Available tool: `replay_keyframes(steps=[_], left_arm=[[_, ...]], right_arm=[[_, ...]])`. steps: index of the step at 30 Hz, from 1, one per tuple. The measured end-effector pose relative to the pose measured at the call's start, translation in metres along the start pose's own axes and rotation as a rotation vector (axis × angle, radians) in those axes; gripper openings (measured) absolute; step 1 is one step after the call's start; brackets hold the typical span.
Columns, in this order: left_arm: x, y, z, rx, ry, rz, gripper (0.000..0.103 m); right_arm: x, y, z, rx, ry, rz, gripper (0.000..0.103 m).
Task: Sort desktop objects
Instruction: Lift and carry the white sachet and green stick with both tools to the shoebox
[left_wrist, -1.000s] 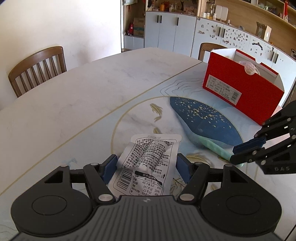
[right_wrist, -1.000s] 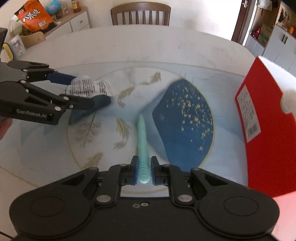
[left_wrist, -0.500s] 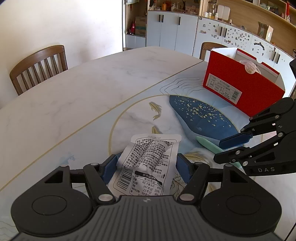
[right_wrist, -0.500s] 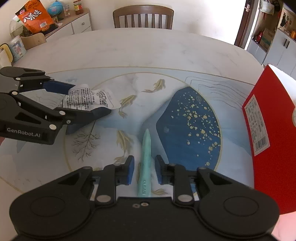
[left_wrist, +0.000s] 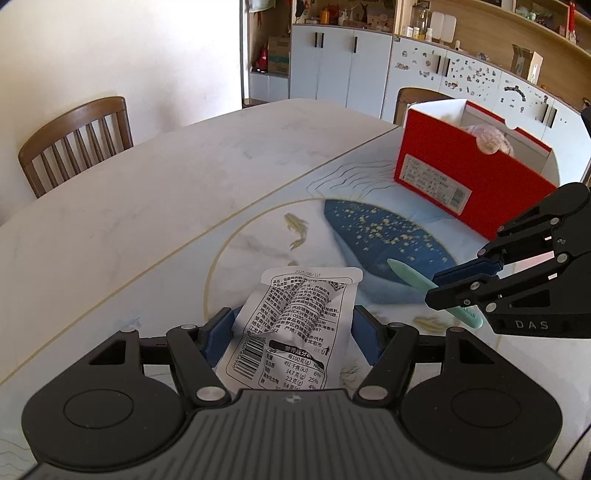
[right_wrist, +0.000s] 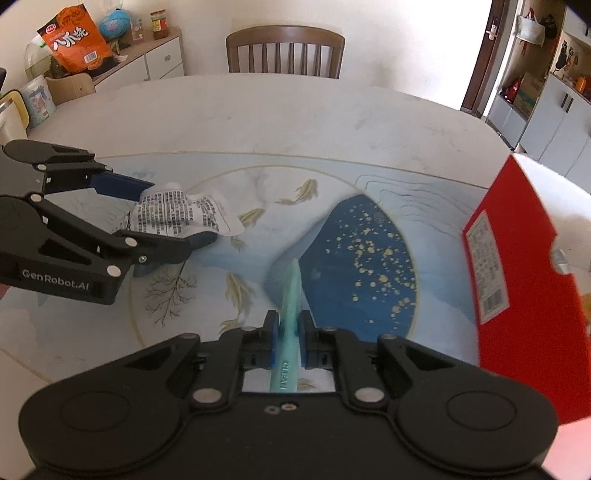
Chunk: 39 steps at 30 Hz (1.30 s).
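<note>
The slim mint-green plastic stick (right_wrist: 289, 325) is clamped by the right gripper (right_wrist: 287, 332); the crinkled white printed sachet (left_wrist: 295, 325), held by the left gripper (left_wrist: 293, 332), could be dropped.

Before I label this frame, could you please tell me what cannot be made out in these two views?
- Red box contents: in the left wrist view its front wall hides all but a pale lump at the rim; the right wrist view crops it.
- Snack packet: small print unreadable; its lower end is hidden behind the left gripper.
- Green stick: its rear end is hidden under the right gripper.
</note>
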<state>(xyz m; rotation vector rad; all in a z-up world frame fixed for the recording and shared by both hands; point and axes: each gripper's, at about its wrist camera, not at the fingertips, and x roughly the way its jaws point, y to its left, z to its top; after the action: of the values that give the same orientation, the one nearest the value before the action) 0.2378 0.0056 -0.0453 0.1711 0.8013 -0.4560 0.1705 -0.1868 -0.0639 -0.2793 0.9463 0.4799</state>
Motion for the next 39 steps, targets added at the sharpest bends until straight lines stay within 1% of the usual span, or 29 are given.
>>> replay_keyframes(steps=[6,13,22,27,34,39], left_arm=[[-0.012,-0.013,0.010,-0.001,-0.014,-0.017,0.068],[-0.028,-0.032,0.023,-0.004,-0.027,-0.025,0.068],[-0.054,-0.068,0.043,0.016,-0.054,-0.033,0.068],[-0.062,-0.089,0.058,0.015,-0.072,-0.061,0.068],[-0.063,-0.121,0.081,0.036,-0.098,-0.070,0.068],[-0.054,-0.145,0.099,0.054,-0.108,-0.078,0.068]], right_arm=[[-0.022,-0.008,-0.002,-0.009,-0.020,-0.003,0.010],[-0.051,-0.025,-0.003,0.025,-0.056,0.000,0.010],[-0.092,-0.051,-0.005,0.053,-0.110,0.009,0.010],[-0.114,-0.066,-0.006,0.052,-0.137,-0.013,0.010],[-0.132,-0.102,-0.010,0.078,-0.160,-0.020,0.010],[-0.139,-0.127,-0.013,0.085,-0.171,-0.028,0.010]])
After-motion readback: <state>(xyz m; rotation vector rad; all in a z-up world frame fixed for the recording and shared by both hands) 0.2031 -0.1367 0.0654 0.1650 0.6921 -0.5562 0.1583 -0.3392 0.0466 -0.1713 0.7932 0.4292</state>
